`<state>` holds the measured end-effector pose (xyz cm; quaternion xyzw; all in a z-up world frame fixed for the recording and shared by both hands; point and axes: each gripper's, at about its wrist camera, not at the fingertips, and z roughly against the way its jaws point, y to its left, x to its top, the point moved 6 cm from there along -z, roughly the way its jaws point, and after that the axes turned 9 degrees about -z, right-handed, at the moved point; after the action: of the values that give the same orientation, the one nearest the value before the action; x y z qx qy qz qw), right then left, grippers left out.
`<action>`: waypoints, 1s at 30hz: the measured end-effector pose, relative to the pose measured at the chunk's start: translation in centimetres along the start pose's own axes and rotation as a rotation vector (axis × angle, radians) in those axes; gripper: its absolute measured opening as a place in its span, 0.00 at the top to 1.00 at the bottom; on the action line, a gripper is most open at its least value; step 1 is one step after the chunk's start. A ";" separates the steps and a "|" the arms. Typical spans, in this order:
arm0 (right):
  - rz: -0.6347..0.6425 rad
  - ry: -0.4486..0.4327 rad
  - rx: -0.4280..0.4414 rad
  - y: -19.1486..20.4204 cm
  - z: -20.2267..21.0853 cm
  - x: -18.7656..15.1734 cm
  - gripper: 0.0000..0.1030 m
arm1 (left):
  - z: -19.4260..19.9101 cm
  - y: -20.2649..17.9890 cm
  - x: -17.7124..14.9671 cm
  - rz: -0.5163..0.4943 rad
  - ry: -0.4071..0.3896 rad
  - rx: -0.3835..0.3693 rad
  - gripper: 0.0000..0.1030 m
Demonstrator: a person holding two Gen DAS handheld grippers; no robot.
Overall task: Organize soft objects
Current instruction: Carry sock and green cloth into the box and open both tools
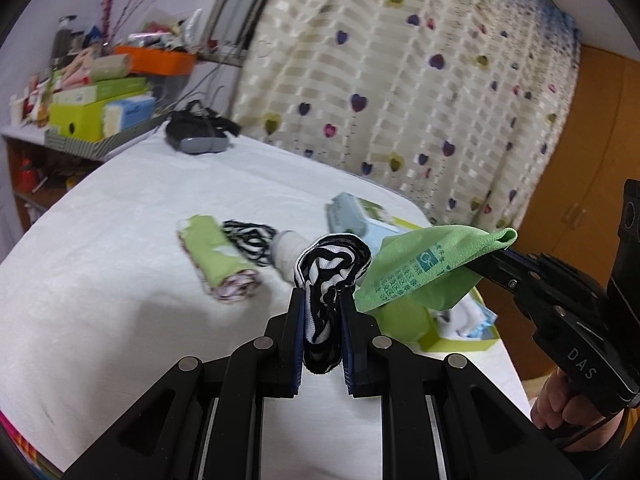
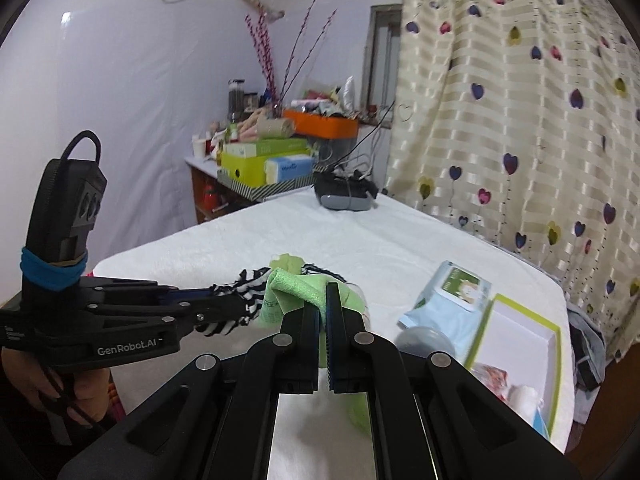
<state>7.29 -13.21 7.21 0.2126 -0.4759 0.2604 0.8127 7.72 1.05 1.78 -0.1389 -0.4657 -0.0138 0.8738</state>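
The left gripper (image 1: pixel 322 296) is matt black plastic with round metal pins, and its pads look like ribbed dark blue rubber. It pinches a black and white striped cloth (image 1: pixel 328 268), soft and knitted. The right gripper (image 2: pixel 323 300) is of the same matt plastic and pinches a green cloth (image 2: pixel 298 290) with a fine, slightly rough weave and printed marks. The table cover (image 1: pixel 120 280) is white fabric, fluffy and matt. The curtain (image 1: pixel 400 80) is woven cloth with a light sheen. The wipes pack (image 2: pixel 448 300) is smooth, glossy plastic film.
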 end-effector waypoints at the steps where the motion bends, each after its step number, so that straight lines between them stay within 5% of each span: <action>1: -0.008 -0.007 -0.005 -0.3 0.4 -0.1 0.98 | 0.1 -0.7 0.1 -0.012 -0.001 -0.010 0.86; 30: -0.184 -0.097 -0.166 -8.2 10.1 -3.6 0.98 | -2.0 -13.7 -0.6 -0.221 0.070 -0.218 0.86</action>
<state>4.25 -26.33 7.78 0.1997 -0.5132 0.1339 0.8239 6.90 -12.64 3.41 -0.1802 -0.4430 -0.1653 0.8625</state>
